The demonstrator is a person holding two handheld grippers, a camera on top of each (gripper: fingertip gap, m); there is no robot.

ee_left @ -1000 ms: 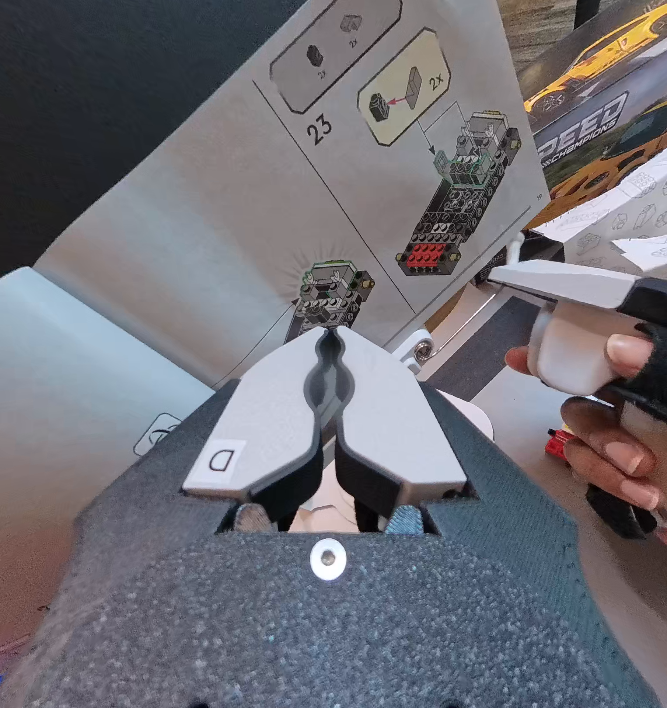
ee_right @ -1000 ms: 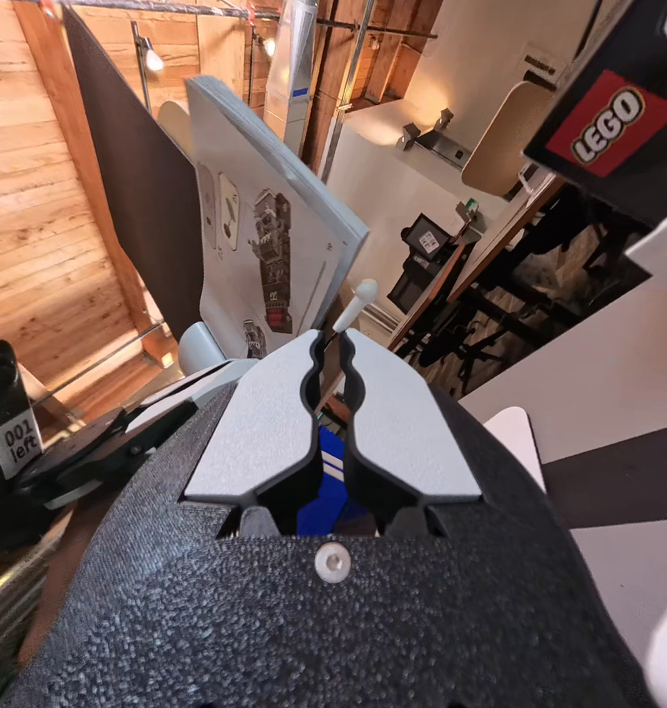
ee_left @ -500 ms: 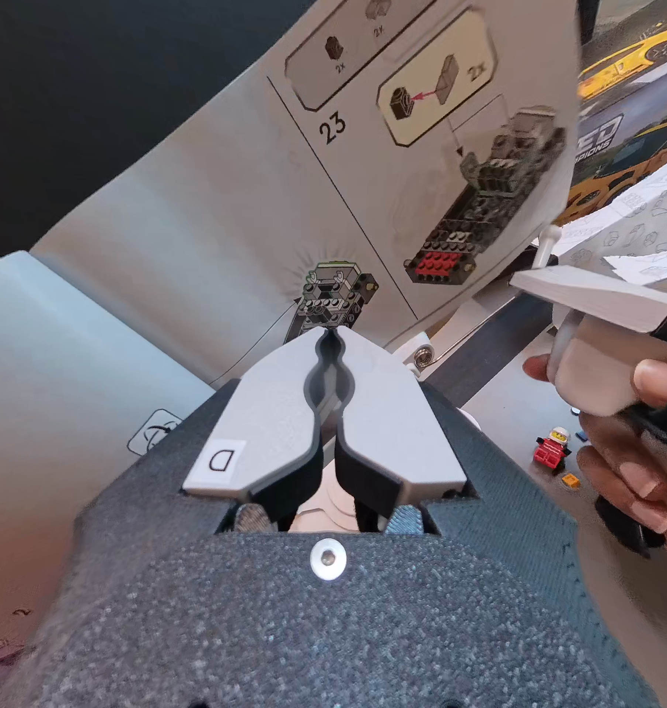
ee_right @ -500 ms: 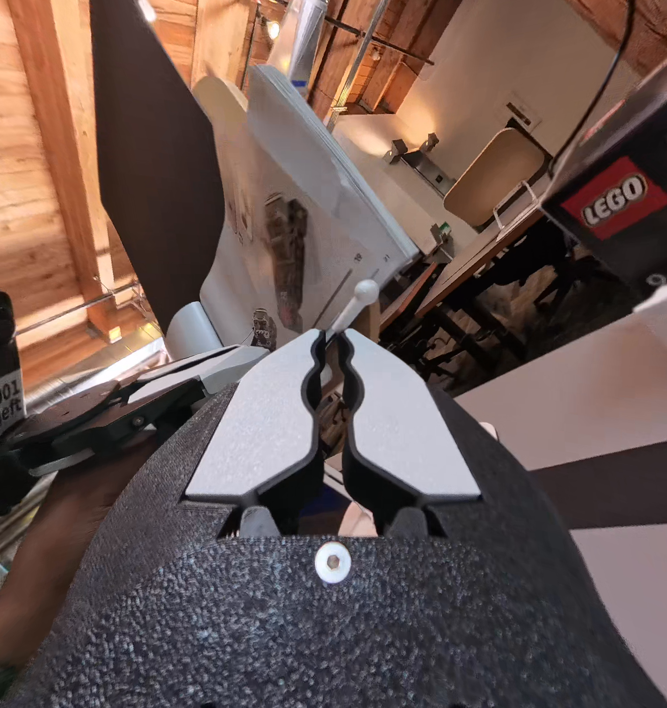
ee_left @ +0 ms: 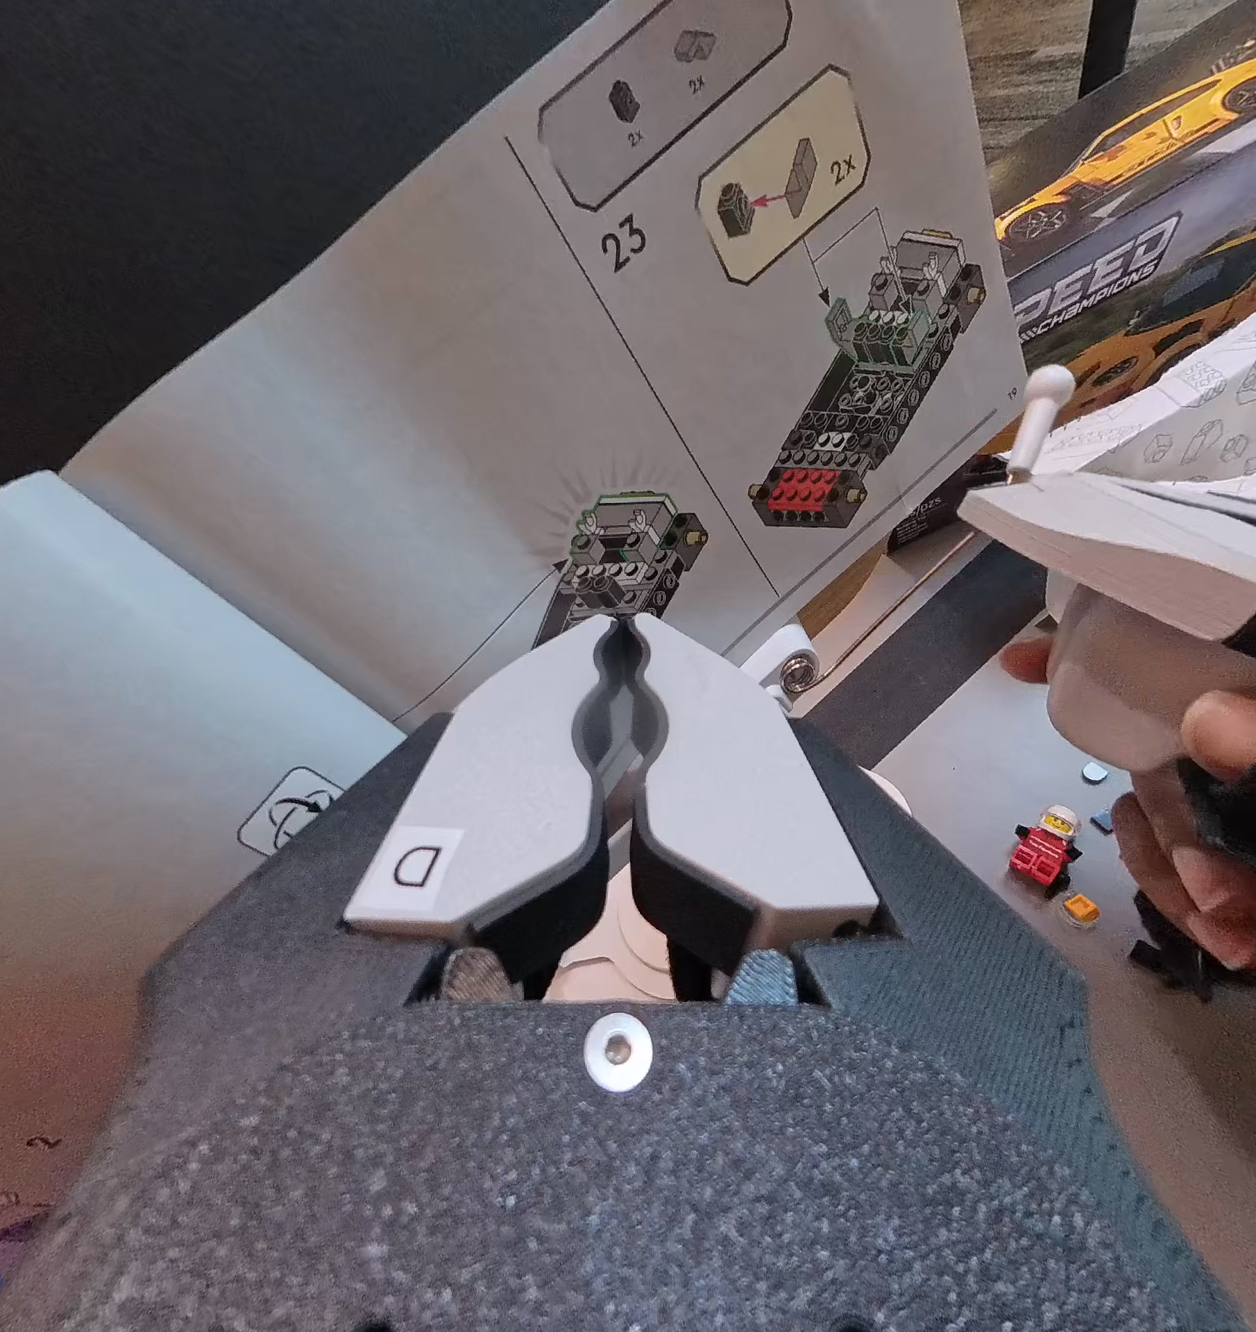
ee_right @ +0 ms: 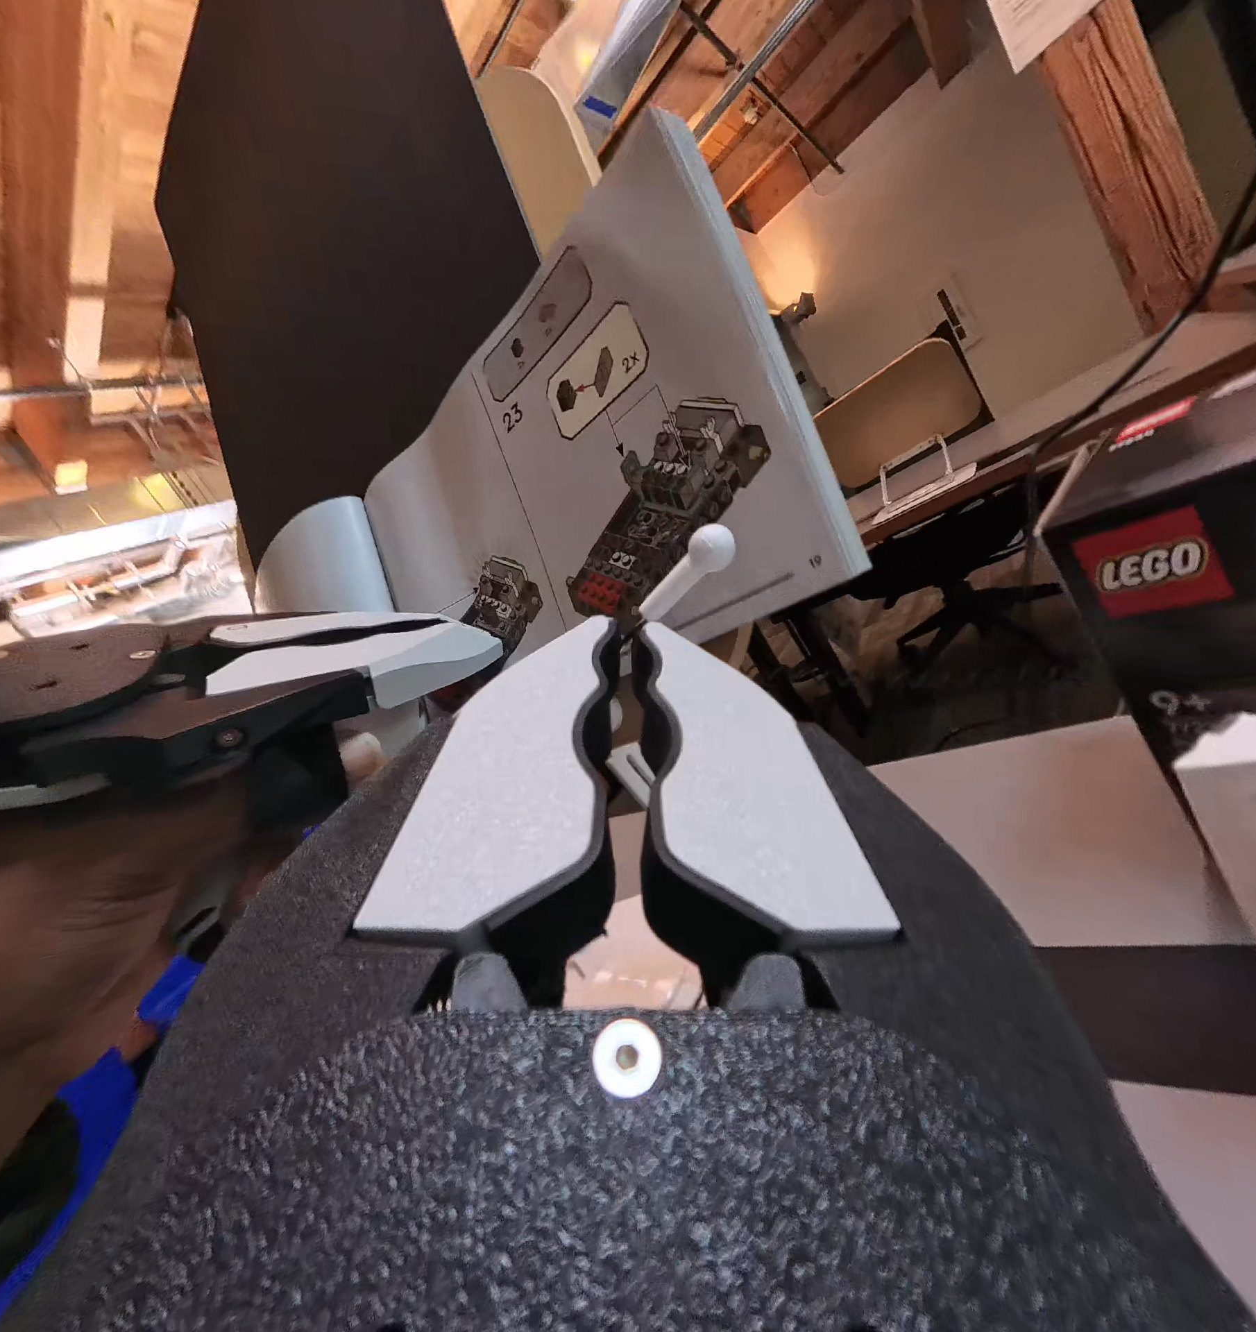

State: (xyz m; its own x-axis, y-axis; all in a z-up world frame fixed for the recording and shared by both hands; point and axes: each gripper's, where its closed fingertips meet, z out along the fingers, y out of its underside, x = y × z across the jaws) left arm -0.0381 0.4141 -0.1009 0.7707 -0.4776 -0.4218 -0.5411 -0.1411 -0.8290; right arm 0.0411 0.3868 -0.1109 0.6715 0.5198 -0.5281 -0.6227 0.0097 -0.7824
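Right hand-held gripper (ee_right: 625, 627) at frame centre of its own view, fingertips pinched nearly together on the thin dark stem of a white knob-tipped lever (ee_right: 690, 569); long axis of that lever slanting up and to the right from the tips, ball end uppermost, crossing the lower right corner of an open instruction booklet (ee_right: 683, 303) propped upright just beyond. Left hand-held gripper (ee_left: 621, 623) closed tip to tip with nothing visible between the fingers, pointed at the lower middle of the same page, just below a small printed brick drawing; touching the paper or only close to it, impossible to tell. Side by side in the right wrist view, the left one lying flat at the left edge with its tips level with and just left of the right one's. Nearer the lever: the right one, already on it; nearer the booklet's spine: the left. In the left wrist view, at the right edge, a hand (ee_left: 1187, 829) wrapped around the right tool; below it on the pale surface (ee_left: 971, 757), a red minifigure (ee_left: 1043, 850) and an orange piece (ee_left: 1081, 909), well apart from both sets of tips; a box with a yellow car (ee_left: 1115, 238) in the upper right behind the booklet
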